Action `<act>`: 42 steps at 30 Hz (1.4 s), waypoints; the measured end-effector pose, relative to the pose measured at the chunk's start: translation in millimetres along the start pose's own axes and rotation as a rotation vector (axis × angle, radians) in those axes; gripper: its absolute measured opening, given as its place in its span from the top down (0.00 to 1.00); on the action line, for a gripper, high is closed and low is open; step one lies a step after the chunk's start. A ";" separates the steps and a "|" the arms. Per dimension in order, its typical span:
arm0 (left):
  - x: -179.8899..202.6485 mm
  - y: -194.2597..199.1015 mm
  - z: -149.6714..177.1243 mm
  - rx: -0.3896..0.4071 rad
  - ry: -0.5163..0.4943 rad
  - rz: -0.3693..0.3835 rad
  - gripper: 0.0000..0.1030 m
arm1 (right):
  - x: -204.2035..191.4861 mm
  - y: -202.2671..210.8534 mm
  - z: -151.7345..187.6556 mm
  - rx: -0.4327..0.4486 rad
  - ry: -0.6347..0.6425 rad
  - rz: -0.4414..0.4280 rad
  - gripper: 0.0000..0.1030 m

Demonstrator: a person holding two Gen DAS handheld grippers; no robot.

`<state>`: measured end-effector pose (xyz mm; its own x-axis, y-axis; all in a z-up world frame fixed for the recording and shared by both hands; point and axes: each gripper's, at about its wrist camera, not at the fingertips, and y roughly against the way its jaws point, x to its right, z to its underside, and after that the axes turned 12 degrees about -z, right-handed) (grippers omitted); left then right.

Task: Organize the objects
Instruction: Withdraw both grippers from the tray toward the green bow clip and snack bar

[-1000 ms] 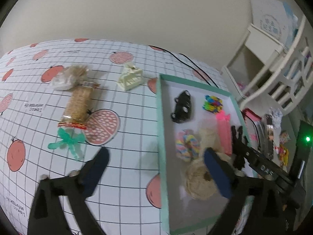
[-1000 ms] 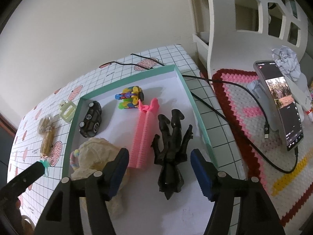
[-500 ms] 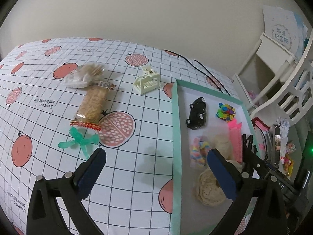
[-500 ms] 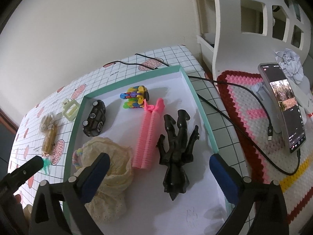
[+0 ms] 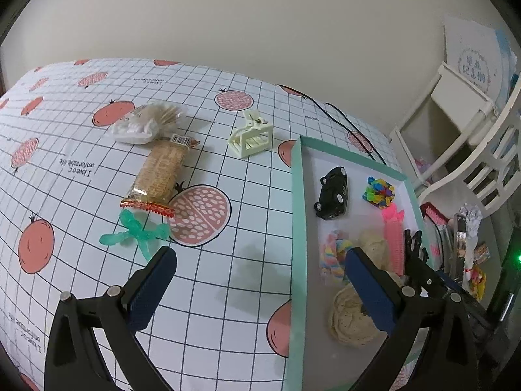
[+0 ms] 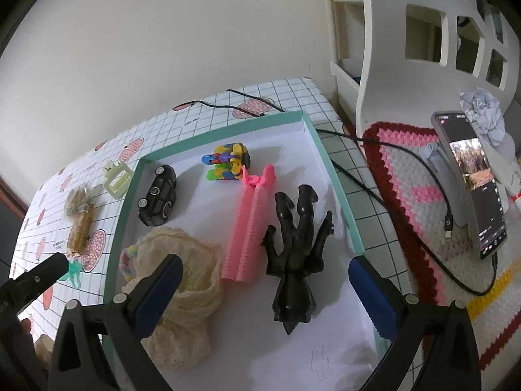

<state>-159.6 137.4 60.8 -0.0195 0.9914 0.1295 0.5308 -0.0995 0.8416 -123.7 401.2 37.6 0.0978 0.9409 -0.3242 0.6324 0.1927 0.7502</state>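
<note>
A teal-rimmed white tray point(image 6: 337, 192) point(image 5: 297, 215) holds a black toy car point(image 6: 158, 195) point(image 5: 332, 193), a multicoloured block toy point(image 6: 227, 162) point(image 5: 378, 192), a pink ribbed clip point(image 6: 248, 224), a black figure point(image 6: 294, 257), a cream lace scrunchie point(image 6: 185, 280) point(image 5: 350, 319) and a pastel hair tie point(image 5: 333, 255). On the cloth lie a green bow point(image 5: 136, 233), a cracker pack point(image 5: 161, 172), a plastic bag point(image 5: 146, 123) and a cream claw clip point(image 5: 250, 138). My left gripper point(image 5: 260, 290) is open over the tray's left rim. My right gripper point(image 6: 265, 293) is open above the black figure.
A phone point(image 6: 472, 182) stands on a holder on a crocheted mat point(image 6: 407, 169), with a black cable point(image 6: 374, 195) running past the tray's right rim. A white shelf unit point(image 6: 423, 32) rises behind. A wall bounds the table's far edge.
Both grippers have drawn back and up from the tray. The right gripper's jaws have spread wider, leaving the black figure lying in the tray. The left view has swung left over the cloth.
</note>
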 end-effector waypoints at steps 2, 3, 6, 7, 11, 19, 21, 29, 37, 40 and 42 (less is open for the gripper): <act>-2.9 0.4 -1.2 0.001 0.010 -0.002 0.00 | -3.3 2.0 -1.9 0.010 0.006 -0.003 0.00; -4.2 0.9 -2.1 0.003 0.012 -0.005 0.00 | -5.1 3.2 -3.0 0.016 0.011 -0.002 0.00; -10.2 4.9 -6.1 0.015 0.022 -0.010 0.00 | -12.7 7.8 -6.8 0.038 0.029 0.002 0.00; -12.4 5.8 -7.7 0.018 0.027 -0.011 0.00 | -15.7 9.6 -8.1 0.046 0.035 0.002 0.00; -25.3 11.5 -15.3 0.055 0.055 -0.028 0.00 | -30.2 15.3 -14.0 0.082 0.057 -0.006 0.00; -49.1 30.3 -31.7 0.152 0.038 -0.056 0.00 | -75.3 19.9 -25.2 0.144 0.105 -0.057 0.00; -57.3 34.7 -36.0 0.166 0.037 -0.056 0.00 | -92.7 20.2 -26.6 0.152 0.141 -0.075 0.00; -97.6 42.1 -47.7 0.158 0.092 -0.062 0.00 | -150.7 12.9 -27.2 0.155 0.223 -0.142 0.00; -133.7 31.1 -51.9 0.128 0.149 -0.121 0.00 | -182.3 -12.3 -20.6 0.105 0.240 -0.166 0.00; -141.9 22.5 -51.5 0.090 0.163 -0.122 0.00 | -192.3 -23.4 -16.7 0.082 0.247 -0.172 0.00; -145.8 17.5 -50.0 0.071 0.173 -0.131 0.00 | -196.1 -28.8 -15.5 0.072 0.243 -0.176 0.00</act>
<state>-189.8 -13.2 82.8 -0.2341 0.9655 0.1143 0.5725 0.0419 0.8188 -173.1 215.5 88.4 -0.1994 0.9354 -0.2919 0.6770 0.3469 0.6491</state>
